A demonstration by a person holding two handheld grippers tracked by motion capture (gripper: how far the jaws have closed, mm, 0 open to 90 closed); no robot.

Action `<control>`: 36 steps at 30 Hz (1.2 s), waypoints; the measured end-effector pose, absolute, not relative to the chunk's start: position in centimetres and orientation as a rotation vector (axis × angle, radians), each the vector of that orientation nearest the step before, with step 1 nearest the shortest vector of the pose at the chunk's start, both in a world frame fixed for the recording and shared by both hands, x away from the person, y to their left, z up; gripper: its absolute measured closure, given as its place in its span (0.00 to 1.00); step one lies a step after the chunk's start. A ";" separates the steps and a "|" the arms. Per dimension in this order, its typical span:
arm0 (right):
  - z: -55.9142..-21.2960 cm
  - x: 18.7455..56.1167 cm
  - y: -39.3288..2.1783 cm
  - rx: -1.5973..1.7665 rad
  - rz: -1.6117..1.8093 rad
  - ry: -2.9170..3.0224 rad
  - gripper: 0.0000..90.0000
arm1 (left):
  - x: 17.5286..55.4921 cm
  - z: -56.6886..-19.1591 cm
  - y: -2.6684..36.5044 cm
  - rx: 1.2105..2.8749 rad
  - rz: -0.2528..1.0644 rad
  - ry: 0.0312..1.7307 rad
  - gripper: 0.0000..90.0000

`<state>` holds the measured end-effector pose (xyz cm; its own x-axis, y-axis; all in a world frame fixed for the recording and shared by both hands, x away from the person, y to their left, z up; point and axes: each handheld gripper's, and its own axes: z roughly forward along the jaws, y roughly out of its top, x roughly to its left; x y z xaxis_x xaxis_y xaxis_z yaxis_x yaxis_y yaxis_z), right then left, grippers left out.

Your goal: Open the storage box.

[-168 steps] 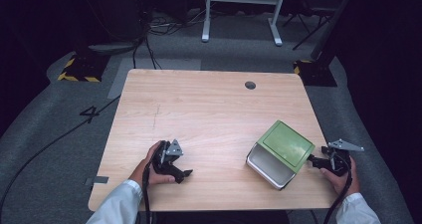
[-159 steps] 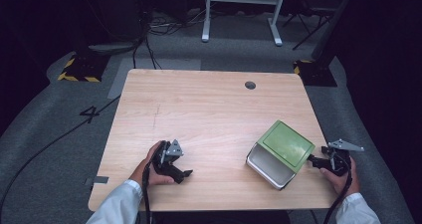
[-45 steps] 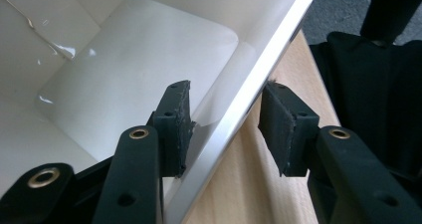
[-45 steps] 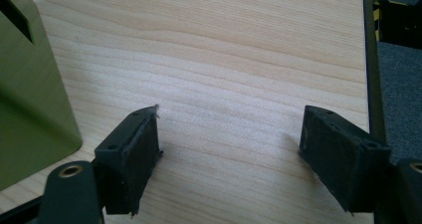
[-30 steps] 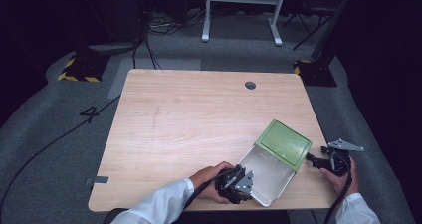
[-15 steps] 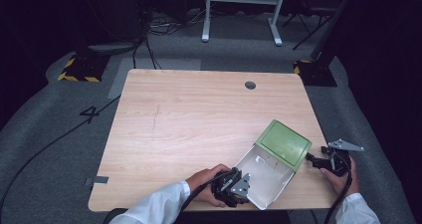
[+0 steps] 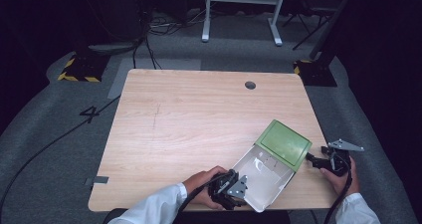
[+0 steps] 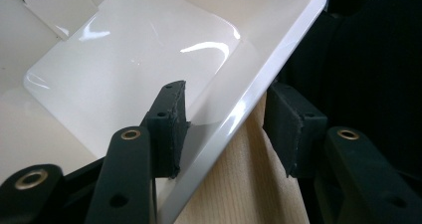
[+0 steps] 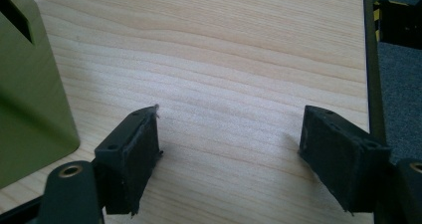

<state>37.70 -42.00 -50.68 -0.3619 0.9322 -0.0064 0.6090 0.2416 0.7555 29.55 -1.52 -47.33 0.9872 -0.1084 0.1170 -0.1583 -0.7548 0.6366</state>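
The left gripper (image 8: 224, 134) stands half open astride the white box (image 8: 124, 69) rim; close squarely there, I think. The right gripper (image 9: 231, 159) rests wide open and empty beside the green lid (image 9: 30, 84).

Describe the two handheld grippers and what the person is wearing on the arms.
Both grippers are black. The left gripper carries a grey three-cornered plate, as does the right gripper. Each has two flat fingers faced with dark rubbery pads, on arms with brass-coloured rivets. A black cable trails from each toward the person. Both sleeves are white.
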 end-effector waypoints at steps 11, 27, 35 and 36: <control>-50.7 37.7 -42.0 1.406 0.935 2.060 0.26 | 29.3 -47.2 -0.9 2.429 0.094 -0.161 0.49; -50.7 37.7 -42.0 1.406 0.935 2.060 0.26 | 28.6 -45.2 0.7 2.310 0.101 -0.044 0.20; -50.7 37.7 -42.0 1.405 0.935 2.060 0.26 | 28.2 -43.9 2.4 2.267 0.149 -0.005 0.19; -50.7 37.7 -42.0 1.405 0.935 2.060 0.26 | 28.3 -43.8 2.7 2.261 0.158 0.009 0.19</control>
<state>37.70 -42.01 -50.68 -0.3620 0.9322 -0.0066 0.6089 0.2418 0.7555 28.31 2.72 -43.77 0.9920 0.0601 0.1114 -0.0471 -0.6412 0.7659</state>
